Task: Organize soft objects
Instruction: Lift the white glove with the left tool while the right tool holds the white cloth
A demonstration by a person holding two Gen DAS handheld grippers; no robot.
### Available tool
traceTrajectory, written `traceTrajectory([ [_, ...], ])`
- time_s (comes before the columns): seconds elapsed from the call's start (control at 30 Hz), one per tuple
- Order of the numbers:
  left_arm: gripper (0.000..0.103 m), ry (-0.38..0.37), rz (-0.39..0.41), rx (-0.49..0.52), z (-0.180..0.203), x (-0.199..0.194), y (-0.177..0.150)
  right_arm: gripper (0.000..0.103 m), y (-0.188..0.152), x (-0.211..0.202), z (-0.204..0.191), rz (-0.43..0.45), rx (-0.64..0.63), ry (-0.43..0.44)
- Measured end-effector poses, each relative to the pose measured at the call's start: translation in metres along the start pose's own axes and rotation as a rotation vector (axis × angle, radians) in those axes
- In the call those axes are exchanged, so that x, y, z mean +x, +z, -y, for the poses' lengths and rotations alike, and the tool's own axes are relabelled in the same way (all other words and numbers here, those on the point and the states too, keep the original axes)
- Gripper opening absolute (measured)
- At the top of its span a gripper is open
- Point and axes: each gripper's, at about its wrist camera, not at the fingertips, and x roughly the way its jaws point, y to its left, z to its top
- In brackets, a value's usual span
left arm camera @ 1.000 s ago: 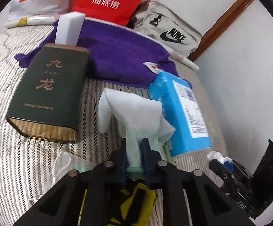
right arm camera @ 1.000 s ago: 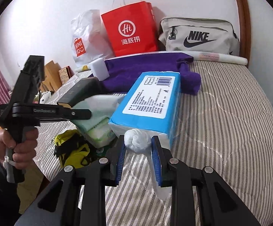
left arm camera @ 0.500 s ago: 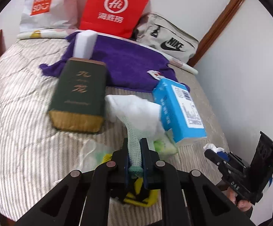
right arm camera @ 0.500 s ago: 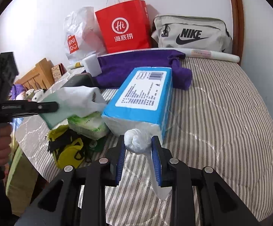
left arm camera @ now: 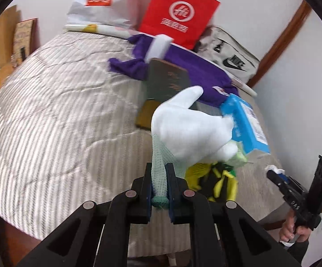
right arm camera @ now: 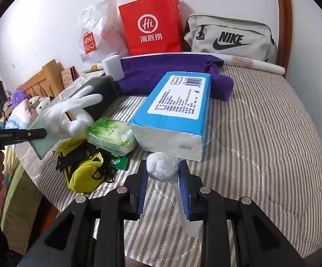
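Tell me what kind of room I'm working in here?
Most likely a bedroom in a home. The work surface is a striped quilted mattress, a wooden headboard stands beyond it with plush toys nearby, and shopping bags lean against the wall.

The white glove [left arm camera: 189, 129] hung in the air by its pale green knit cuff, fingers splayed and pointing away, clear of the striped bed [left arm camera: 56, 120]. The knotted white plastic bag [right arm camera: 162, 166] stood knot-up just in front of the tissue pack [right arm camera: 176, 109] — a blue-and-white block lying flat, label upward. A green wet-wipe pack [right arm camera: 110, 135] lay against the tissue pack's left end, partly on a yellow-and-black pouch [right arm camera: 83, 173] at the bed's edge. Farther back a purple towel [right arm camera: 161, 71] lay spread, with a white sponge [right arm camera: 113, 66] on its left end.
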Motion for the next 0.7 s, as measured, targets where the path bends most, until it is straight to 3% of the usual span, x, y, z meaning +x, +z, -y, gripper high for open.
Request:
traceTrajectory([
  [0.1, 0.011, 0.025, -0.018, -0.008, -0.01, 0.006, -0.002, 0.027, -0.001, 0.003, 0.0, -0.011, -0.001, -0.003],
  [0.2, 0.013, 0.002, -0.034, -0.002, -0.012, 0.015, -0.002, 0.028, -0.002, 0.007, 0.001, -0.026, 0.002, -0.008],
  [0.27, 0.022, 0.01, -0.04, 0.027, -0.008, 0.021, 0.0, 0.028, -0.003, 0.01, 0.001, -0.038, 0.005, -0.014],
  [0.33, 0.04, 0.042, -0.048, 0.053, -0.002, 0.028, 0.004, 0.028, -0.004, 0.012, 0.002, -0.047, 0.009, -0.022],
  [0.4, 0.043, 0.054, -0.028, 0.091, 0.005, 0.031, 0.008, 0.028, -0.005, 0.014, 0.004, -0.052, 0.016, -0.028],
  [0.5, 0.058, 0.026, -0.008, 0.105, 0.012, 0.035, 0.018, 0.028, -0.005, 0.018, 0.008, -0.065, 0.025, -0.036],
  [0.7, 0.06, 0.02, -0.032, 0.129, 0.026, 0.057, 0.029, 0.028, -0.005, 0.025, 0.005, -0.089, 0.027, -0.047],
])
